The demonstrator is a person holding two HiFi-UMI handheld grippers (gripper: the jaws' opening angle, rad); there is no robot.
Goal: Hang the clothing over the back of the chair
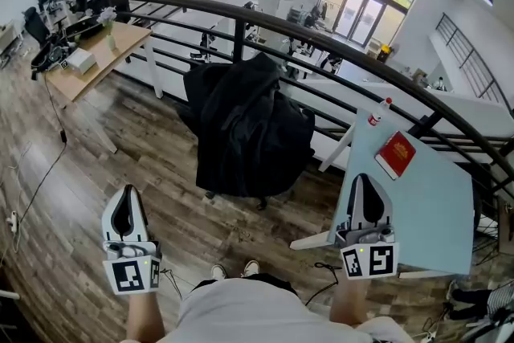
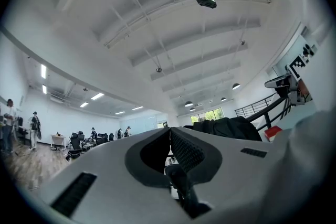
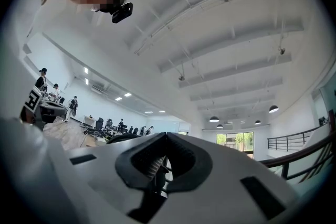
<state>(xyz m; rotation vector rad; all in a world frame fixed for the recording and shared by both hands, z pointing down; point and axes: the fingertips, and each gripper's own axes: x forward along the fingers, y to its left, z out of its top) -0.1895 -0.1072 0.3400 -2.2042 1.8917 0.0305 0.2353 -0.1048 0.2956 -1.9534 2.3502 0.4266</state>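
So both grippers are hanging low, close to the person's body. The left gripper (image 1: 126, 197) is showing its jaws pressed together with nothing between them, and the right gripper (image 1: 364, 185) is doing the same, fully closed and empty. The right one is hovering just over the near corner of the pale blue tabletop (image 1: 426, 209), where a red book (image 1: 396, 154) is lying near the far edge. Further out, well apart from both grippers, the big black garment (image 1: 245, 120) is draping over the dark wheeled office chair (image 1: 260, 204), covering most of the back, so the hanging is looking pretty much done to me. What I'm worrying about: the fabric is bunching up in a lopsided heap, so it could slide off if anyone nudges that chair, and the chair can probably roll. It's also sitting right by the dark metal railing (image 1: 337, 40), so a careless tug could be dumping the garment there.
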